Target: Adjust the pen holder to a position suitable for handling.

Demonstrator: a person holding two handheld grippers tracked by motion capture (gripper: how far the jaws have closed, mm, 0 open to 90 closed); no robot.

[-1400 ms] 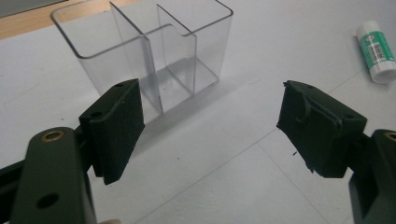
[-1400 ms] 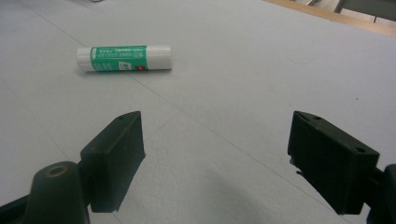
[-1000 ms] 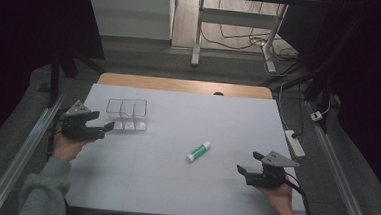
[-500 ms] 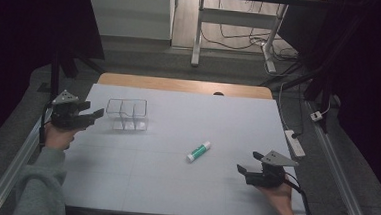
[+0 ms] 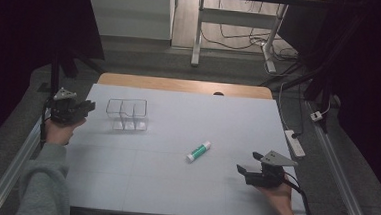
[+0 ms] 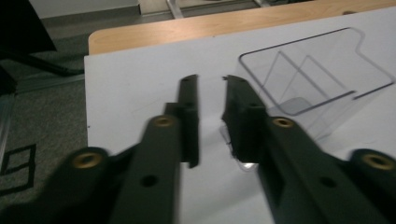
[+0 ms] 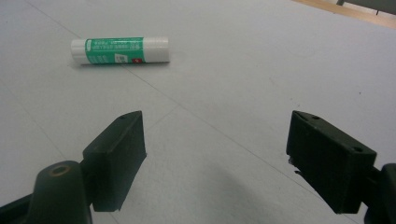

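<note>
A green-and-white glue stick (image 5: 198,151) lies on its side on the white table (image 5: 173,191), a little right of the middle. It is also ahead and left of my right gripper (image 7: 215,121), as the glue stick (image 7: 119,50). My right gripper (image 5: 245,169) rests near the front right, open wide and empty. A clear plastic organizer (image 5: 126,114) with dividers stands at the back left. My left gripper (image 5: 86,105) hovers at the table's left edge, left of the organizer (image 6: 317,79). The left gripper (image 6: 210,81) has just been closing; a narrow gap remains and nothing is between the jaws.
A wooden strip (image 5: 180,84) runs along the table's far edge. A white power strip (image 5: 295,143) lies off the right side by a metal rail. Grey floor and desk legs (image 5: 198,33) lie beyond.
My left gripper has moved left, away from the organizer toward the table's left edge, and its jaws have narrowed. The right gripper and the glue stick have stayed put.
</note>
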